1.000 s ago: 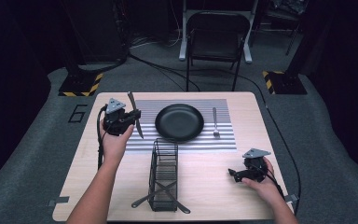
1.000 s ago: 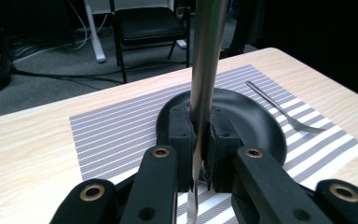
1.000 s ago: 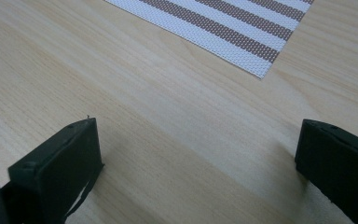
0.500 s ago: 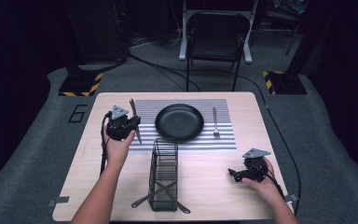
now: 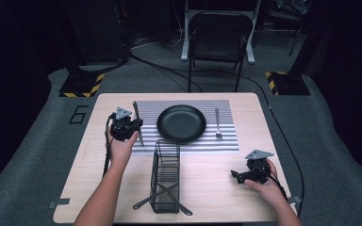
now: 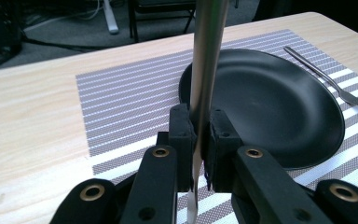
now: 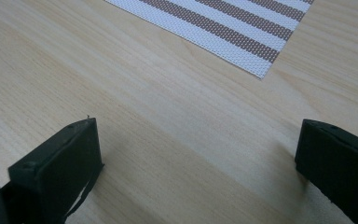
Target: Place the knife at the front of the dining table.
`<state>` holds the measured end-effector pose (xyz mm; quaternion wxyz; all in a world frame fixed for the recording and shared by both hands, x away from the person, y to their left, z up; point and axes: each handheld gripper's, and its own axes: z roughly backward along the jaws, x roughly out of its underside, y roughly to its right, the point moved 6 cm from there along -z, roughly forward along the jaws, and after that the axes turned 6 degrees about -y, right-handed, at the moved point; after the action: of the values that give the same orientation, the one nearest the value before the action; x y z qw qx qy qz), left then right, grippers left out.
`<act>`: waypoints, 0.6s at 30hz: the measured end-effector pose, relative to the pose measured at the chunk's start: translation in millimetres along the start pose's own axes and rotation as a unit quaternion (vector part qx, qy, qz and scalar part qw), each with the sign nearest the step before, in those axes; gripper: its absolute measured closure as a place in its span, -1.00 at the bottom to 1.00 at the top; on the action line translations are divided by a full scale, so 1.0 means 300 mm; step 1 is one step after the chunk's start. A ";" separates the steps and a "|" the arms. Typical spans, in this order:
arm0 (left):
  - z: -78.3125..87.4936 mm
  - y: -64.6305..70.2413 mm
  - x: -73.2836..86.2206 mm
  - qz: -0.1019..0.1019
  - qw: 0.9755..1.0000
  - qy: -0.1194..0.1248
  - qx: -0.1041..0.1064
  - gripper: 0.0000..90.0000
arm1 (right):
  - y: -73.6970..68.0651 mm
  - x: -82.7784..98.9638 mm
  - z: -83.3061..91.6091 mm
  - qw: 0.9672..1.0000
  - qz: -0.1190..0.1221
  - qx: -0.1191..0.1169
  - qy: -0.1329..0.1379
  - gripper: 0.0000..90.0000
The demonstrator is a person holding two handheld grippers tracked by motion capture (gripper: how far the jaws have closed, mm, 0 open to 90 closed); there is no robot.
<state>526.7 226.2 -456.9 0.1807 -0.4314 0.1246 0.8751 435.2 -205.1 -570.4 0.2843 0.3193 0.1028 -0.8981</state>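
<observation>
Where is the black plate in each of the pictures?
High view: the black plate sits mid-table on the striped placemat.
Left gripper view: the plate is right of centre, behind the held knife.
Right gripper view: no plate.
Shared landmark: the striped placemat.

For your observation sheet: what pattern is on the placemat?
Grey and white stripes on the placemat, clearest in the left gripper view.
</observation>
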 end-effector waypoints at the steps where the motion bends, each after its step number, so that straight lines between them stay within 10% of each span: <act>1: -0.003 -0.001 -0.001 0.003 1.000 0.002 -0.001 0.84 | 0.000 0.000 0.000 1.000 0.000 0.000 0.000 -1.00; 18: -0.117 -0.040 -0.034 0.035 0.999 0.023 0.005 0.83 | 0.000 0.000 0.000 1.000 0.000 0.000 0.000 -1.00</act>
<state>562.3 221.7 -470.4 0.1488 -0.4456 0.1478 0.8703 435.3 -205.2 -570.4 0.2846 0.3194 0.1029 -0.8980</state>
